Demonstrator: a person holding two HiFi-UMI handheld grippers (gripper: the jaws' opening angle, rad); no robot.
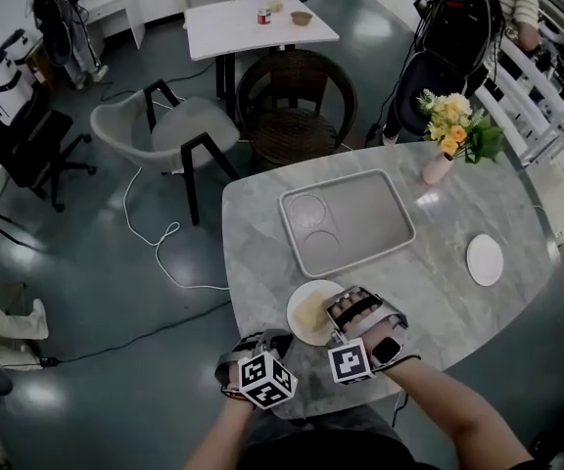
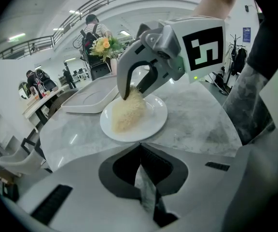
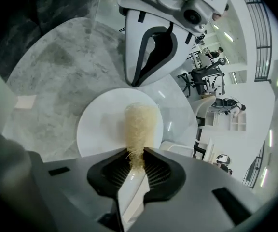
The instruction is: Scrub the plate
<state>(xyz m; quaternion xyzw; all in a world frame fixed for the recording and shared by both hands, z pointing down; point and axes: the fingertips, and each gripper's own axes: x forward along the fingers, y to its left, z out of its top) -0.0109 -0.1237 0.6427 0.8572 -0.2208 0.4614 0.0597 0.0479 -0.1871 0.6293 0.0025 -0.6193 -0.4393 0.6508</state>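
A white plate (image 1: 300,313) lies near the front edge of the marble table (image 1: 439,292). My right gripper (image 1: 346,311) reaches over it from the right, shut on a pale yellow fibrous scrub pad (image 3: 140,122) that rests on the plate (image 3: 98,127). In the left gripper view the pad (image 2: 127,112) lies across the plate's middle (image 2: 151,120) under the right gripper (image 2: 128,94). My left gripper (image 1: 267,346) sits at the table's edge, shut and holding nothing, its tips (image 2: 141,146) right at the plate's near rim. It shows opposite in the right gripper view (image 3: 135,82).
A grey tray (image 1: 360,213) with two round recesses lies beyond the plate. A small white saucer (image 1: 485,259) sits at the right and a pink vase of flowers (image 1: 446,140) at the far right corner. Chairs and another table stand beyond the table's far edge.
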